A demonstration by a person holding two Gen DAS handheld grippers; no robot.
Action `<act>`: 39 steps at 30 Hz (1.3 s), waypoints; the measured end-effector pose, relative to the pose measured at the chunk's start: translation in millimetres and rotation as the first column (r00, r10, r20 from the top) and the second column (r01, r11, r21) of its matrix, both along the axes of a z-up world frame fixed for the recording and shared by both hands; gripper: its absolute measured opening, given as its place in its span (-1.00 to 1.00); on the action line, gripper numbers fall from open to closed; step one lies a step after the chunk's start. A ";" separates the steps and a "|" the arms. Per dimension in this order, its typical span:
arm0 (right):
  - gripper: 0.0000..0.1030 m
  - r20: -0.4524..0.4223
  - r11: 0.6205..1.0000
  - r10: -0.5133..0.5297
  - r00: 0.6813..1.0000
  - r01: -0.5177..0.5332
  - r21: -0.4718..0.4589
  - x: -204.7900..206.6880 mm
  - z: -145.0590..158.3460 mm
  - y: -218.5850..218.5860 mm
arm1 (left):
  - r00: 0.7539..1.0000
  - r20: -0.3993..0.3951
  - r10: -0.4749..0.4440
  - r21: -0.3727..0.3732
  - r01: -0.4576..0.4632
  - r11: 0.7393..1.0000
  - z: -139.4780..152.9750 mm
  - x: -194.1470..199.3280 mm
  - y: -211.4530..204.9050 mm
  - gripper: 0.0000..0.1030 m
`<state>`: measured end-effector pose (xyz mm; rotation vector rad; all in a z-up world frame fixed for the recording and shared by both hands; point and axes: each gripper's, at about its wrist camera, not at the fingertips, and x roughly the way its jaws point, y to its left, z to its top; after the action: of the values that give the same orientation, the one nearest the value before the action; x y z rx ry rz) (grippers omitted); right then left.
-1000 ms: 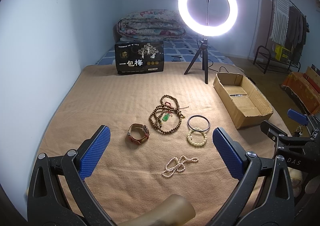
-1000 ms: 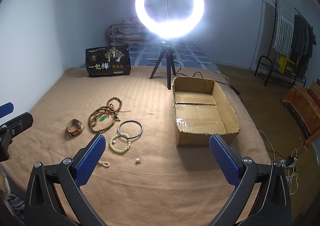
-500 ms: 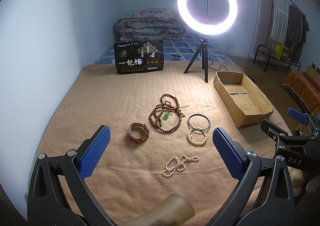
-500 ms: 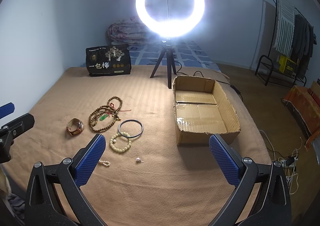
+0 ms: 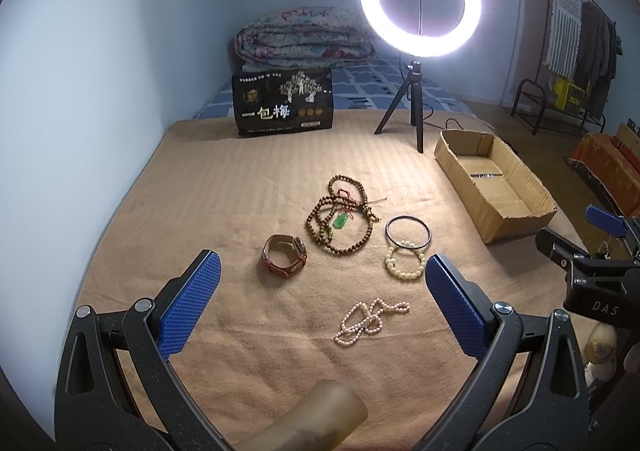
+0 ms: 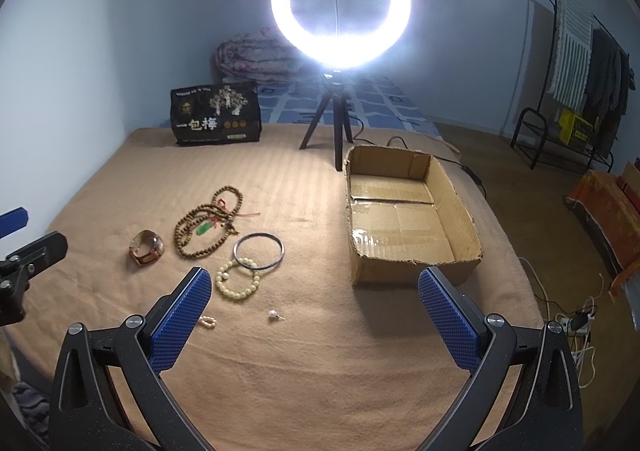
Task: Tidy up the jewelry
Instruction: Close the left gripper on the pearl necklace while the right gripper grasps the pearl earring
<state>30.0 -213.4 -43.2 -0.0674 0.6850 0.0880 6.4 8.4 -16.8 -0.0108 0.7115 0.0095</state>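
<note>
Your left gripper [image 5: 322, 303] hangs with its jaws spread wide and nothing between them, above the near part of the tan blanket [image 5: 240, 187]; the pink pearl necklace [image 5: 370, 320] lies on the blanket between its two blue pads, nearer the right one. Beyond it sit the cream bead bracelet [image 5: 405, 263], touching the dark bangle [image 5: 408, 232], then the brown bead strand [image 5: 340, 219] with its green pendant, and the leather-strap watch [image 5: 285, 254] to the left. Your right gripper [image 6: 314, 311] is equally wide and empty; a single pearl earring [image 6: 274, 315] lies between its pads, and the cream bracelet sits just past its left pad. The cardboard box [image 6: 456, 207] stands open at the blanket's right edge. In the right wrist view that left pad covers most of the pink necklace. A blurred tan object [image 5: 320, 419] at the bottom of the left view is cut off, and you cannot tell what it is.
</note>
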 end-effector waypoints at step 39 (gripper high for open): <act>-0.08 -0.427 0.955 0.288 0.857 -0.289 0.064 62.9 -102.6 33.4 | 0.865 -0.456 -0.210 -0.131 0.168 0.977 -131.1 58.7 -29.5 0.22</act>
<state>92.9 -180.0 -145.7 -0.1567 1.1197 0.4021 65.1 -21.1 -147.9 -0.0230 1.1975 -0.2152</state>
